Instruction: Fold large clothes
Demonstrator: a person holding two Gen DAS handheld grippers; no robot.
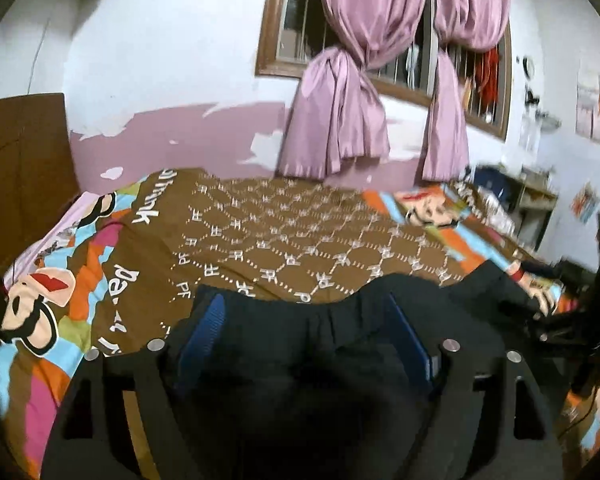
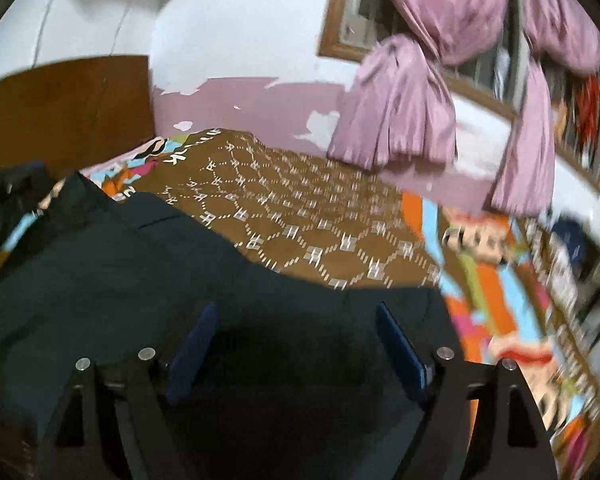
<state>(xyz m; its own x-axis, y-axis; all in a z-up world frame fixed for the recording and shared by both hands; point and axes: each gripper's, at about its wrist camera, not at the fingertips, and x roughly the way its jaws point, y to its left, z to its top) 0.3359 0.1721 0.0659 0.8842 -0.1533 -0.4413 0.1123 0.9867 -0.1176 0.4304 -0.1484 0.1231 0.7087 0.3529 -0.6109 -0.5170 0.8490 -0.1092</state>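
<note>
A large black garment (image 1: 420,296) lies spread over the near part of the bed. In the left wrist view my left gripper (image 1: 304,308) stands open just above it, with its blue pads (image 1: 204,332) wide apart and only loose cloth beneath them. In the right wrist view the same garment (image 2: 120,260) stretches away to the left. My right gripper (image 2: 296,314) is open over the garment's near right part, and its blue pads (image 2: 400,344) press on nothing. The cloth under both gripper bodies is in deep shadow.
The bed cover (image 1: 300,232) is brown with a white pattern and a bright cartoon border (image 2: 496,280). A wooden headboard (image 1: 20,160) stands at the left. Knotted pink curtains (image 1: 340,112) hang at the window beyond the bed. A cluttered shelf (image 1: 532,196) stands at the far right.
</note>
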